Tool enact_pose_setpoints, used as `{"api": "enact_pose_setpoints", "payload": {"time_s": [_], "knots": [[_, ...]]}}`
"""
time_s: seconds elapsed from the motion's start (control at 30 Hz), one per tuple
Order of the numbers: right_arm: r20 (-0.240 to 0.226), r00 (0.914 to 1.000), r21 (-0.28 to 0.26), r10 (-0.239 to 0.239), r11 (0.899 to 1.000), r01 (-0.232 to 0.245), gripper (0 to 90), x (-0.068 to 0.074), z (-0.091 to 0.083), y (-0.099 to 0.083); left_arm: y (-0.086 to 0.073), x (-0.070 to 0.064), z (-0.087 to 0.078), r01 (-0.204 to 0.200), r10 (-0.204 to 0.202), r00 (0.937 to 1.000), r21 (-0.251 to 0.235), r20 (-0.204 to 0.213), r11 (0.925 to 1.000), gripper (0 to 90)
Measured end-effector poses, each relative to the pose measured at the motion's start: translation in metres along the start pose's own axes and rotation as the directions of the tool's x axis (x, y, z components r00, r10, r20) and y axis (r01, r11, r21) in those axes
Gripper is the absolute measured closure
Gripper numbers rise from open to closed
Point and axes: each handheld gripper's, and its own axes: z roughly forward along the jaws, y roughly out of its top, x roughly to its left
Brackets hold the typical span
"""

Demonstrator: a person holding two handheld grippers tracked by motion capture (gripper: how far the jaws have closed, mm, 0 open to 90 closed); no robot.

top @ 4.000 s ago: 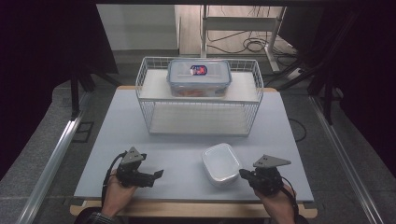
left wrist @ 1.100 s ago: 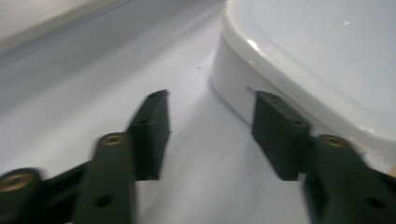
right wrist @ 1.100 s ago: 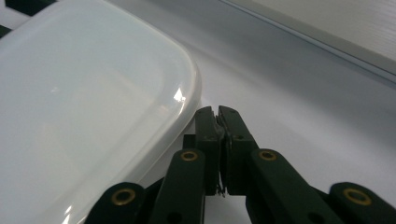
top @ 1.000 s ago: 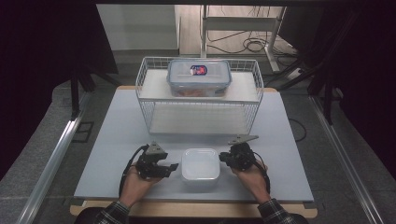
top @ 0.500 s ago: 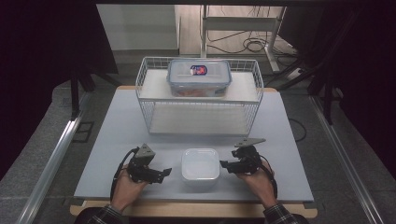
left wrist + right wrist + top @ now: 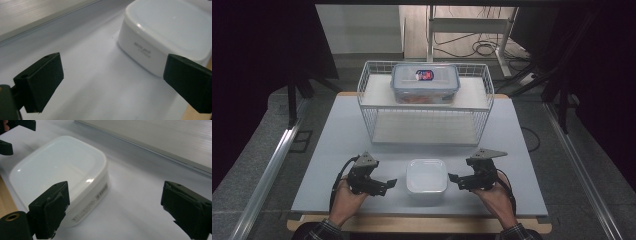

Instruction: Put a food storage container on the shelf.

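left gripper (image 6: 390,184) black, grey three-cornered plate, black cable | right gripper (image 6: 454,178) same | our fingers (image 6: 40,81) matte black blocks, small round holes | our sleeves (image 6: 319,231) dark plaid

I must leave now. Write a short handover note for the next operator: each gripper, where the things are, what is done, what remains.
Left gripper: open, holds nothing, just left of the white container.
Right gripper: open, holds nothing, just right of it.
The white container sits on the table near the front edge, no lid on it, touched by neither gripper.
A lidded clear box sits on the wire rack.
Done: nothing gripped yet.
Left: probably to grasp the container.
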Motion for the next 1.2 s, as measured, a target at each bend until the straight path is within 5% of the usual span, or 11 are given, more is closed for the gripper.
{"api": "enact_pose_setpoints", "payload": {"time_s": [0.33,0.63,0.9,1.07,1.1,1.2], "knots": [[-0.037,0.9989,0.05,-0.027,0.998,0.029,3.4,0.022,0.001,0.01,0.019,-0.022,0.006,-0.029,0.028,0.9968,0.009,0.074,0.9995,4.1],[-0.057,0.9984,0.05,0.001,0.999,0.002,22.5,0.029,0.005,0.016,0.034,-0.037,0.022,-0.08,0.079,0.9916,0.011,0.102,0.9967,9.8],[-0.079,0.9962,0.097,0.036,0.995,-0.029,22.9,0.026,0.019,0.012,0.031,-0.033,0.043,-0.02,0.012,0.9856,0.044,0.169,0.9988,8.3],[-0.148,0.9836,0.142,0.103,0.986,-0.082,26.7,0.023,0.029,0.009,0.027,-0.029,0.047,0.032,-0.046,0.9719,0.067,0.231,0.9973,15.6],[-0.176,0.9743,0.16,0.141,0.981,-0.113,26.8,0.022,0.03,0.008,0.027,-0.028,0.047,0.039,-0.059,0.9683,0.085,0.243,0.9956,16.1],[-0.195,0.9636,0.179,0.183,0.973,-0.149,30.0,0.02,0.028,0.005,0.025,-0.027,0.045,0.058,-0.083,0.962,0.104,0.26,0.993,19.5]]}}
